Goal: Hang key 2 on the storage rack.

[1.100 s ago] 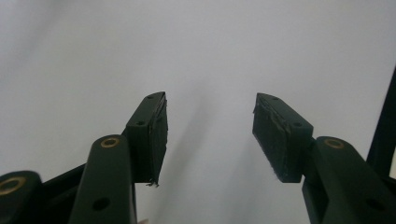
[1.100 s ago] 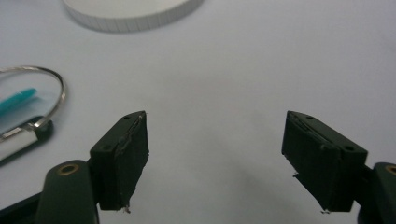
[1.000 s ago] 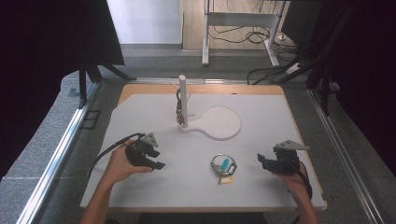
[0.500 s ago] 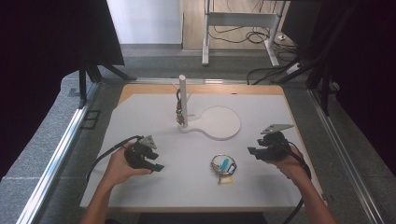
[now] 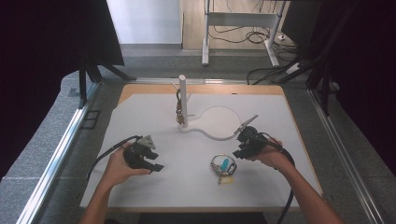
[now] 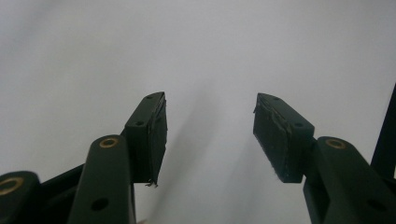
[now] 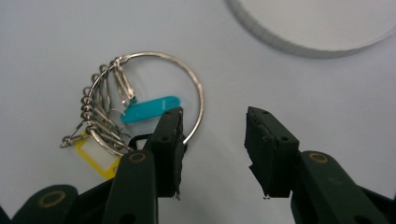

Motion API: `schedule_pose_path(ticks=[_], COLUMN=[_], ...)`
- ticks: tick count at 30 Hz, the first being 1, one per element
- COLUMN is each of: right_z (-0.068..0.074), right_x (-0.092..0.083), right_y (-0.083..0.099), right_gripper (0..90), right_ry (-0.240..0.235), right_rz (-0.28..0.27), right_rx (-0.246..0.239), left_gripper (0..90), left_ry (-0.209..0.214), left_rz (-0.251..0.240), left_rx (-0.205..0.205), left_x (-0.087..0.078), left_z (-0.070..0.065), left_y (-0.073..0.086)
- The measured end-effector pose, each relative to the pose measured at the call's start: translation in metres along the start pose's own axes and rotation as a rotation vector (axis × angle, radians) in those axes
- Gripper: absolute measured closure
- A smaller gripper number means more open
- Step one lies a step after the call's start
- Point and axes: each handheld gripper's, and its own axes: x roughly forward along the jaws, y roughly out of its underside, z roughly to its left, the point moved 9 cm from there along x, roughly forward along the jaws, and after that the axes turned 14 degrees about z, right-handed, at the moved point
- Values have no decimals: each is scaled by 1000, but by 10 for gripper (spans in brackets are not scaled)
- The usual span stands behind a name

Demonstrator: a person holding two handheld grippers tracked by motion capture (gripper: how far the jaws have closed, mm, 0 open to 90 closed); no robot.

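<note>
White board covers the table in the high view; the left gripper rests low on it, forearm reaching up from the bottom edge. The right gripper, wrist bent inward, points at the key ring just beside it. Left gripper view: jaws wide apart, nothing between. Right gripper view: jaws have just been closing, still apart, one over the ring's rim, gripping nothing.
</note>
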Motion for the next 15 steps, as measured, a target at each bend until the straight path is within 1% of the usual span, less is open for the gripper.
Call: schedule_pose_path(ticks=[1,4,5,6,8,11,15], right_z=[2,5,6,6,7,8,7], right_x=[4,12,17,17,22,27,36], right_y=[0,-2,-2,-2,-3,-5,-7], right_gripper=[585,602,615,615,628,651,675], right_ry=[-8,-13,-8,-8,-9,-9,-10], right_rz=[29,76,104,104,131,154,195], right_rx=[-10,-6,-8,-8,-6,-6,10], left_gripper=[452,452,452,452,452,451,451], left_ry=[1,1,2,2,0,2,3], left_rz=[-1,1,2,6,9,9,5], left_rx=[-3,-2,-1,3,5,6,8], left_x=[0,0,1,1,2,2,0], left_z=[0,-1,-1,-1,-1,-2,-2], left_y=[0,0,0,0,1,0,1])
